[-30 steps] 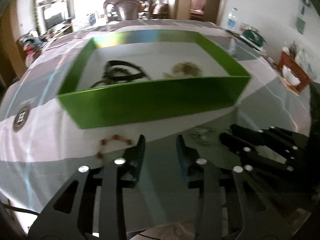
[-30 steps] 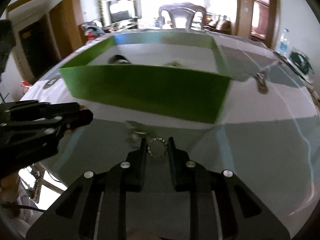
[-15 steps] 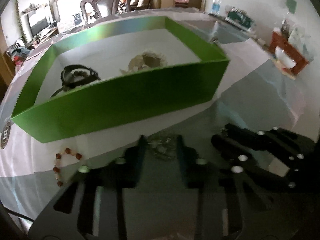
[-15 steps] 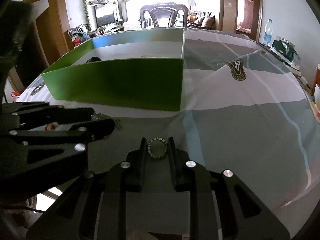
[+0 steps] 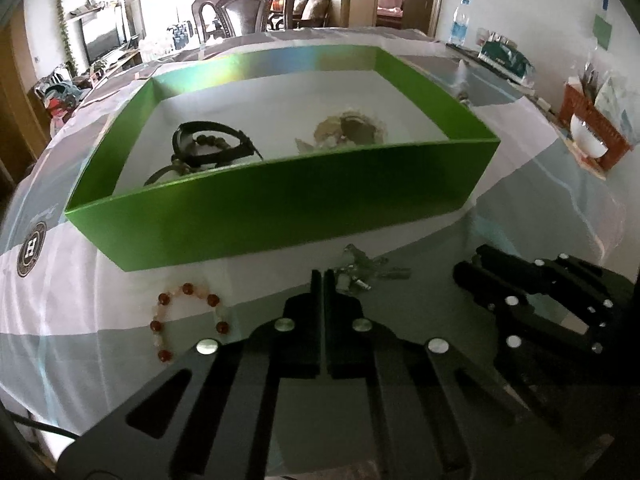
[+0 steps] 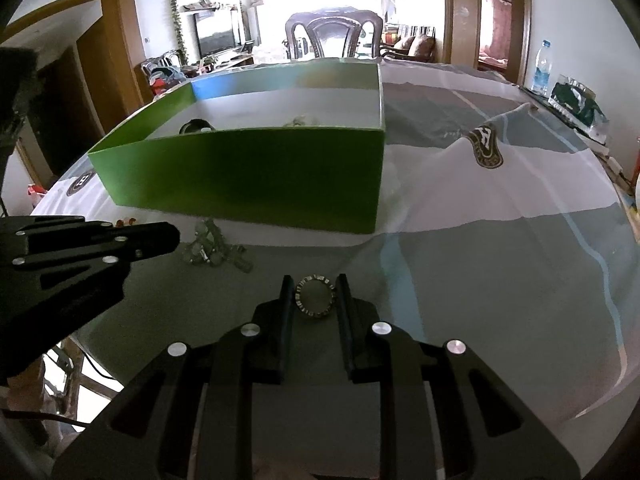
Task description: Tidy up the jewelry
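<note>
Silver piece: a small tangle of silver jewelry (image 5: 362,270) lay on the tablecloth (image 5: 520,216) just in front of the green box (image 5: 280,208), near its front wall but outside it.
What just changed: the left gripper (image 5: 323,276) had been standing open a second earlier with bare cloth between its fingers; its jaws had just been closing and now met with almost no gap.
Relation to the left jaws: in the left wrist view the closed tips sat at the left edge of the silver piece, most of which spread to their right; whether any link was pinched could not be told.
Meaning for the task: it looked like a pickup attempt, and only a lift would show if the grab took; a miss would call for reopening and shifting toward the tangle.
Ring: a round metal ring (image 6: 315,295) stood upright between the fingers of the right gripper (image 6: 315,294), whose jaws were narrowly parted and closed on its sides, holding it above the cloth.
Right gripper, change: none seen; ring and grip looked the same as a second before.
Beaded bracelet: a red and pale beaded bracelet (image 5: 188,320) lay on the cloth left of the left gripper, well clear of its tips.
Box contents: a dark bracelet bundle (image 5: 212,148) and a pale heap (image 5: 348,130) already lay inside.
Progress: roughly midway, three pieces not yet boxed.
</note>
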A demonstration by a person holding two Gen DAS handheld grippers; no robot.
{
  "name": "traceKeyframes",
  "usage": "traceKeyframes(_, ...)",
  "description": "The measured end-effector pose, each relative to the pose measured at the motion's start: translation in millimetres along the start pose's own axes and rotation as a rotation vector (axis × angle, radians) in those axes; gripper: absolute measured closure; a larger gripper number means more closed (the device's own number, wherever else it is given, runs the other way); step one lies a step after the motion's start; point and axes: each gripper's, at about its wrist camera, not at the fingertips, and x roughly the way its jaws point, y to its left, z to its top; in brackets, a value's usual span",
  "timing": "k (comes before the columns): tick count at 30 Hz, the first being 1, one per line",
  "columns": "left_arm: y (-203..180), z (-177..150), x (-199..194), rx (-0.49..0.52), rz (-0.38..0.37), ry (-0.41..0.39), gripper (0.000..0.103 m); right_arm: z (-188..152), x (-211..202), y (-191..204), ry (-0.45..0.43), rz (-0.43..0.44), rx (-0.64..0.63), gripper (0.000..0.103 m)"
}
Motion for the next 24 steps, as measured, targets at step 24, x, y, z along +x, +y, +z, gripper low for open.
traceKeyframes(24, 10, 3, -12, -0.013, 0.031, -0.046, 0.092, 12, -7, 14, -0.042, 0.029, -0.037, 0.082)
